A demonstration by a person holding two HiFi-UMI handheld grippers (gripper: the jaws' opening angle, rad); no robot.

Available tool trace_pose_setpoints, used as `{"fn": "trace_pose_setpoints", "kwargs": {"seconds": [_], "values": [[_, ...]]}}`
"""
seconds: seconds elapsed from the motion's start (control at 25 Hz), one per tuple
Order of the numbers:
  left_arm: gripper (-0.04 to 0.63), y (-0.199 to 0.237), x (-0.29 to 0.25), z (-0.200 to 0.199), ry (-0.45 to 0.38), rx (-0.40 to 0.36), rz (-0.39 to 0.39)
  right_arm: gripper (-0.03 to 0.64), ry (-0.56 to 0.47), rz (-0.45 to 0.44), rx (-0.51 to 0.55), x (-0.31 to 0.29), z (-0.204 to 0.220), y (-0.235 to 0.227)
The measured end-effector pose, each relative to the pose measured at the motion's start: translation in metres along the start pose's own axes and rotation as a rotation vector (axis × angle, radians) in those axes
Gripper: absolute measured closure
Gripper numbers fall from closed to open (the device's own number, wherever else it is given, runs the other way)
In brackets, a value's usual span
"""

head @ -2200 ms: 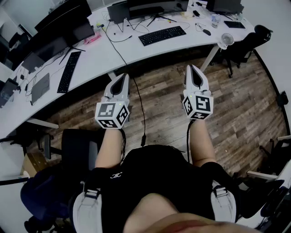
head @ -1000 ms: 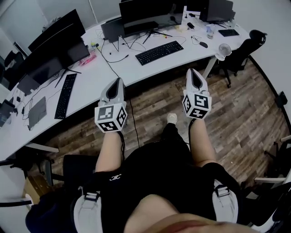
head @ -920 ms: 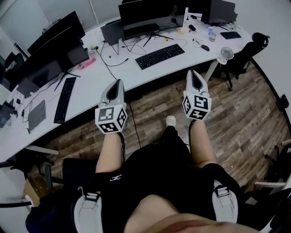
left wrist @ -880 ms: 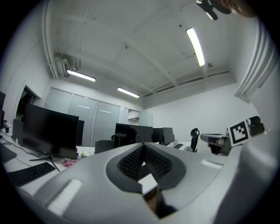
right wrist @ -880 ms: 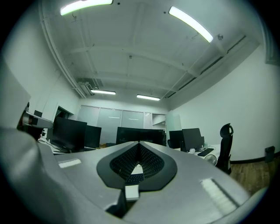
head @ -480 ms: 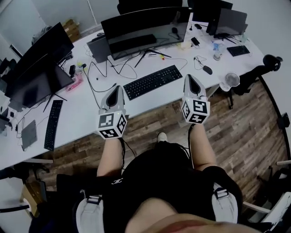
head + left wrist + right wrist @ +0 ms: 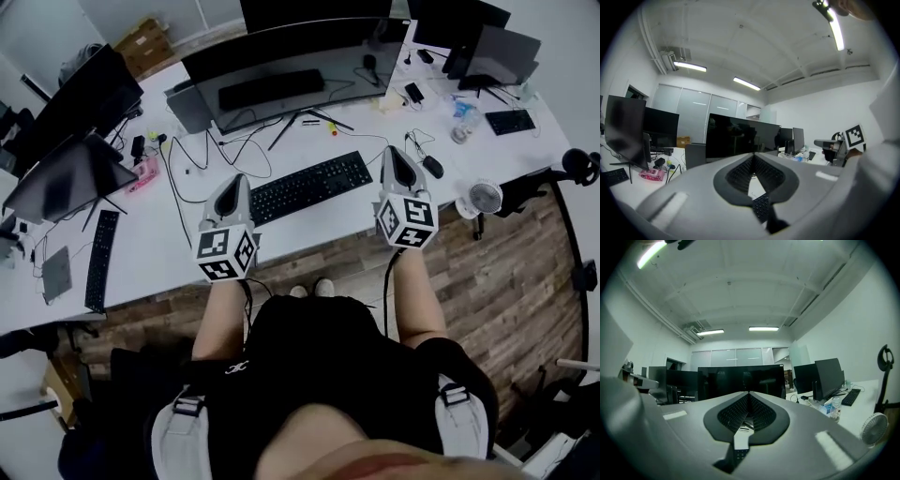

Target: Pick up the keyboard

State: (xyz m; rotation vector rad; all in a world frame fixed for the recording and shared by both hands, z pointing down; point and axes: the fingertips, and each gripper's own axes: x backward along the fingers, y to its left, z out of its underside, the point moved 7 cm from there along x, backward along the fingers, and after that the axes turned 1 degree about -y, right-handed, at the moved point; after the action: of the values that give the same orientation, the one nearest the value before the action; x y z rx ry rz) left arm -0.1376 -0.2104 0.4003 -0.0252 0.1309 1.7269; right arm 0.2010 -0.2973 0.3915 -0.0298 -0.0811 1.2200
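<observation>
A black keyboard point(image 7: 309, 186) lies slanted on the white desk point(image 7: 159, 253), in front of a wide curved monitor point(image 7: 281, 61). My left gripper point(image 7: 238, 178) hovers at the keyboard's left end with its jaws shut and nothing in them. At the keyboard's right end my right gripper point(image 7: 393, 152) is also shut and empty. In the left gripper view the closed tips point(image 7: 753, 154) meet, and a strip of the keyboard point(image 7: 761, 207) shows below them. The right gripper view shows closed tips point(image 7: 749, 393) with keyboard keys point(image 7: 739, 453) under them.
A mouse point(image 7: 432, 166) and cables lie right of the keyboard, a small fan point(image 7: 484, 197) stands at the desk's right end. More monitors point(image 7: 70, 173), a second keyboard point(image 7: 98, 261) and a pink object point(image 7: 143, 172) are at left. Another keyboard point(image 7: 512, 120) lies far right. Wood floor point(image 7: 534, 281) lies behind me.
The person has walked up to the desk. Both grippers, earlier over the floor, now hang over the desk at the two ends of the keyboard. Both stayed shut.
</observation>
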Motion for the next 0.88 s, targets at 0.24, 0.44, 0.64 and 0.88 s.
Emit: {"fn": "trace_pose_setpoints", "kwargs": {"seconds": [0.24, 0.44, 0.64, 0.88], "values": [[0.541, 0.015, -0.026, 0.018, 0.071, 0.003, -0.026, 0.621, 0.064, -0.012, -0.001, -0.039, 0.022, -0.01], [0.541, 0.044, -0.041, 0.035, 0.119, 0.046, -0.063, 0.62, 0.146, -0.007, -0.016, -0.07, 0.044, -0.022], [0.52, 0.066, -0.055, 0.06, 0.202, 0.101, -0.039, 0.54, 0.323, -0.11, -0.105, -0.104, 0.077, -0.049], [0.466, 0.096, -0.057, 0.112, 0.376, 0.259, -0.008, 0.532, 0.616, -0.31, -0.202, -0.142, 0.13, -0.072]]}}
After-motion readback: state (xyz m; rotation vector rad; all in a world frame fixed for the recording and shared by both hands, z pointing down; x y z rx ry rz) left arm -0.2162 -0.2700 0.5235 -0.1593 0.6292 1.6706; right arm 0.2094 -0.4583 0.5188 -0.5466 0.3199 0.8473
